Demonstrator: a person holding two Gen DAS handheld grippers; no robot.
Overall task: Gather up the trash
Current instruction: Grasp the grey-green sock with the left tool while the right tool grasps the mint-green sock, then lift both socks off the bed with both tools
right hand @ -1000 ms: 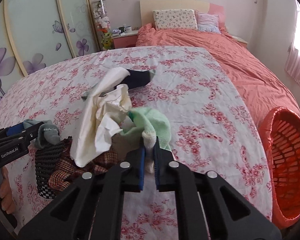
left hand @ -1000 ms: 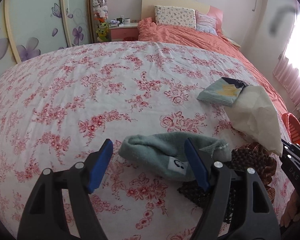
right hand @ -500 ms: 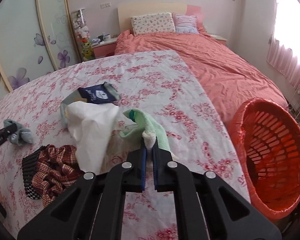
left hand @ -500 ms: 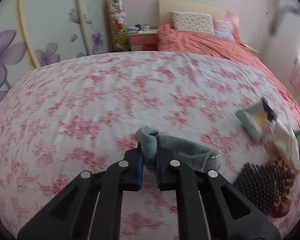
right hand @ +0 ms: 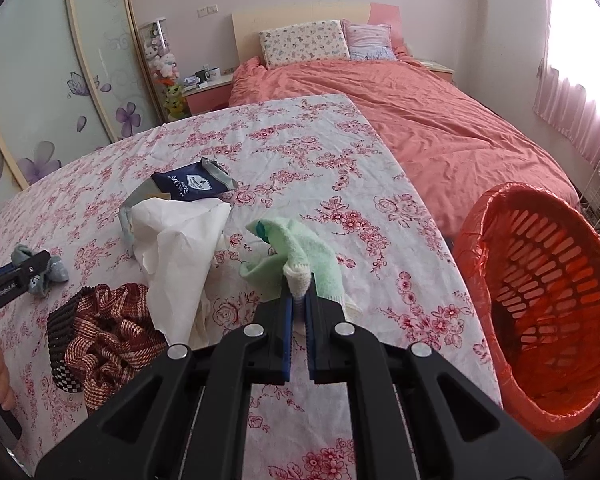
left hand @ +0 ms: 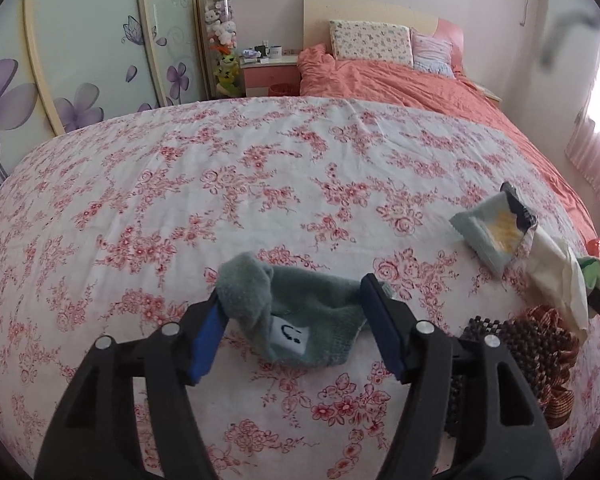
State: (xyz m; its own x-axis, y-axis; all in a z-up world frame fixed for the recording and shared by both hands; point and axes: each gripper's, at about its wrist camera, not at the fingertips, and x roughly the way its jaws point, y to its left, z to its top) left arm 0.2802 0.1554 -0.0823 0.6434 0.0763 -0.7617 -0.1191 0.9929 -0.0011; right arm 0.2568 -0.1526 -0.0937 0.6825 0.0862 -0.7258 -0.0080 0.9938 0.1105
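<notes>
While our right gripper [right hand: 298,306] has its fingers clenched on a pale green sock [right hand: 296,252], lifted just above the flowered sheet [right hand: 320,152], our left gripper [left hand: 290,322] has its fingers released, spread to either side of a grey-green sock [left hand: 300,320] that lies on the sheet. We judge the green sock is held up for carrying to the red basket [right hand: 548,292] beside the bed. A white tissue [right hand: 180,256], a dark blue wrapper [right hand: 190,186] and a woven scarf [right hand: 100,332] lie nearby.
</notes>
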